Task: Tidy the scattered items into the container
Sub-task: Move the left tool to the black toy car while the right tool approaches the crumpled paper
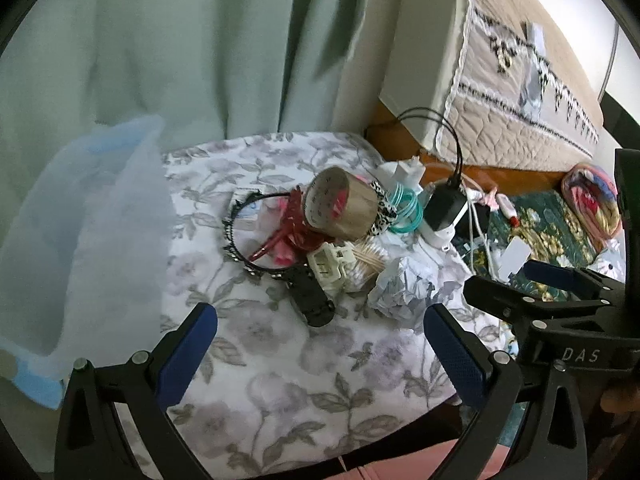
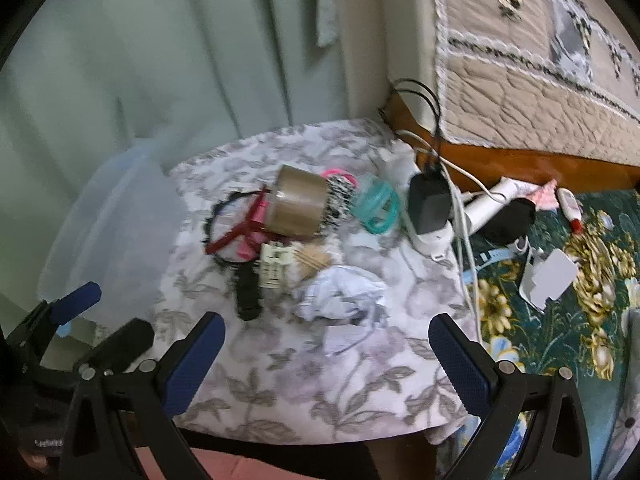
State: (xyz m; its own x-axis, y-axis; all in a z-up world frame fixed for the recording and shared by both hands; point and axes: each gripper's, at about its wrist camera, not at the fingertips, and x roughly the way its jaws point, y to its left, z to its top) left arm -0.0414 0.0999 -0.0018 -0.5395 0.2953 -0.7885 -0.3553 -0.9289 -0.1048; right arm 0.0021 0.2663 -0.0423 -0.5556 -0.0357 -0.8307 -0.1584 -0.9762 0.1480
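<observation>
Both tongs (image 1: 320, 344) (image 2: 326, 354) agape above bare cloth (image 1: 280, 360).

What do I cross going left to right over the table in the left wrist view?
Translucent container → black headband → brown tape roll → teal hair ties → black charger.

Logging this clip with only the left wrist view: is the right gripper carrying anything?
Observer: No. The right gripper is open, with nothing between its fingers, over the floral cloth.
Operator: Is there anything near the crumpled paper that I can't see?
Observer: A flat paper slip lies just in front of it, on the side nearer the right gripper.
</observation>
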